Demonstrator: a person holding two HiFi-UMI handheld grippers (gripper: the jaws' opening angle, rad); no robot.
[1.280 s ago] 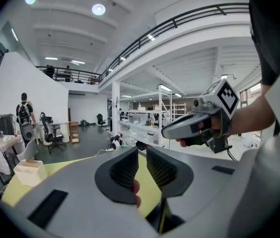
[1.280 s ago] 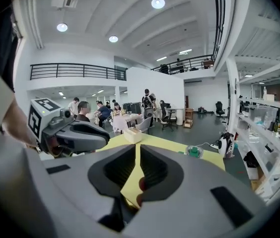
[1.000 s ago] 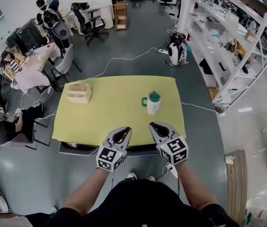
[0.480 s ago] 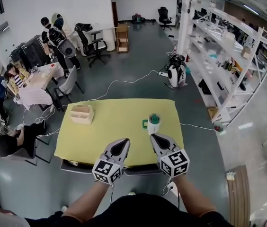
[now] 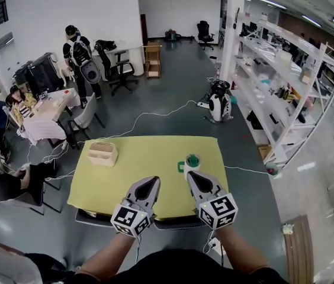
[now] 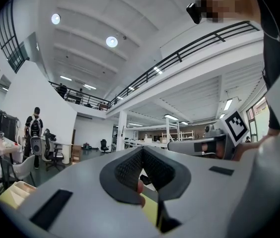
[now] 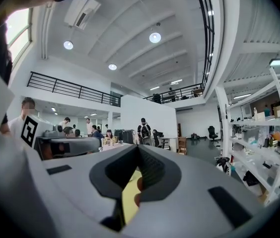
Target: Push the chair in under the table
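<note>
Grey-shelled and closed tight on nothing, the left hand-held gripper [image 5: 151, 180] and the right hand-held gripper [image 5: 192, 176] hover side by side above the near edge of the yellow bench [image 5: 149, 158]. Below that edge the dark chair [image 5: 93, 219] shows only as a strip, pushed in under the bench. Farther on, a white mug [image 5: 192, 163] stands just beyond the right hand-held gripper, and a wooden box [image 5: 102, 153] sits near the far-left corner.
</note>
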